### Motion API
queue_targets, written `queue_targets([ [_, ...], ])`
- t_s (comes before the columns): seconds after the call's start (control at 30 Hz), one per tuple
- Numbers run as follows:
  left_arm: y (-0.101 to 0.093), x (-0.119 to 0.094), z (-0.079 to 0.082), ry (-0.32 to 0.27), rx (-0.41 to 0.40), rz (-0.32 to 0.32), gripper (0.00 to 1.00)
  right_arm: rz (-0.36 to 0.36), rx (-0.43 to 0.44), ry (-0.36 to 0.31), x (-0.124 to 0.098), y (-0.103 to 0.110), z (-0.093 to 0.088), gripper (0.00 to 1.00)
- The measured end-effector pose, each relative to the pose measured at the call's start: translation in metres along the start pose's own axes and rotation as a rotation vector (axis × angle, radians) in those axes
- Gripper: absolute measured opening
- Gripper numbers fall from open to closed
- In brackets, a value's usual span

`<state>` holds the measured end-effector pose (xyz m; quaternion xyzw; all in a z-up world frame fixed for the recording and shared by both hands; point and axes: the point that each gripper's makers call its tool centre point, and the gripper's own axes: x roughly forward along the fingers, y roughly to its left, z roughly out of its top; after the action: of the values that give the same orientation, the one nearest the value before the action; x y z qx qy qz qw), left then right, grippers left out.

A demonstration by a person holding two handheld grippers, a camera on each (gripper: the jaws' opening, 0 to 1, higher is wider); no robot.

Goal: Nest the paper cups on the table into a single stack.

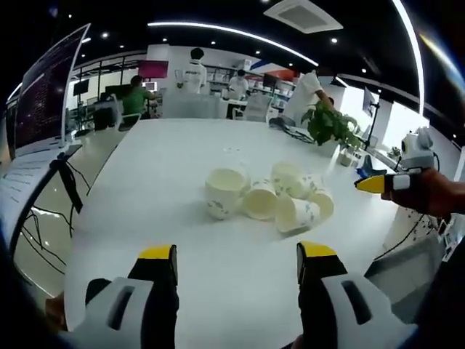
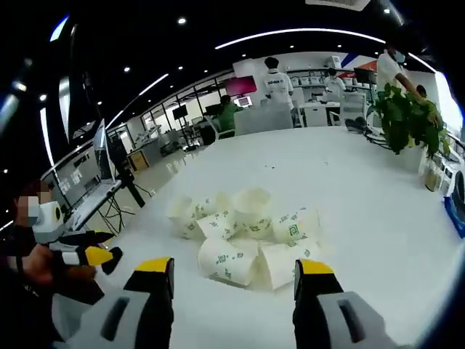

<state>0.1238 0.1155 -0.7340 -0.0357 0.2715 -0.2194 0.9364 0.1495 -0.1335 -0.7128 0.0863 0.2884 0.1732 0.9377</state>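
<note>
**Cup stacking — approach stage, nothing gripped yet**

Left gripper (image 1: 236,263) low over the near part of the white tabletop (image 1: 145,189), jaws spread wide, nothing between them, touching nothing. Right gripper (image 2: 234,278) likewise spread wide and empty, poised just short of the nearest cups. Right gripper also visible from the left gripper view at the right side, yellow tips toward the cluster; jaw gap not readable there.

Paper cups (image 1: 265,196) clustered near the middle of the tabletop, well clear of its edges. Most toppled on their sides and touching one another; one upright cup (image 1: 225,190) at the cluster's left end, mouth up. From the right gripper view, two toppled cups (image 2: 258,263) lie nearest, others bunched behind. No cup visibly nested.

Judged step: reach for a first cup. Next move likely calls for closing lightly on one toppled cup's wall without crushing it, righting it, then seating it in the upright cup.

Beyond the far edge: potted plant (image 1: 330,125), chairs, people at desks.
</note>
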Motion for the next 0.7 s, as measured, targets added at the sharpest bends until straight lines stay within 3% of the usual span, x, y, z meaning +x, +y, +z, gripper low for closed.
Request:
queue_targets([
  [0.2, -0.002, 0.001, -0.003, 0.001, 0.013, -0.003, 0.66, 0.068, -0.057, 0.017, 0.032, 0.023, 0.026, 0.64],
  [0.4, -0.002, 0.004, -0.003, 0.001, 0.014, -0.005, 0.65, 0.123, -0.071, 0.06, 0.064, 0.043, 0.039, 0.63],
  [0.7, 0.0, 0.003, -0.008, 0.003, 0.006, 0.002, 0.65, 0.193, -0.134, 0.203, 0.114, 0.075, 0.046, 0.59],
])
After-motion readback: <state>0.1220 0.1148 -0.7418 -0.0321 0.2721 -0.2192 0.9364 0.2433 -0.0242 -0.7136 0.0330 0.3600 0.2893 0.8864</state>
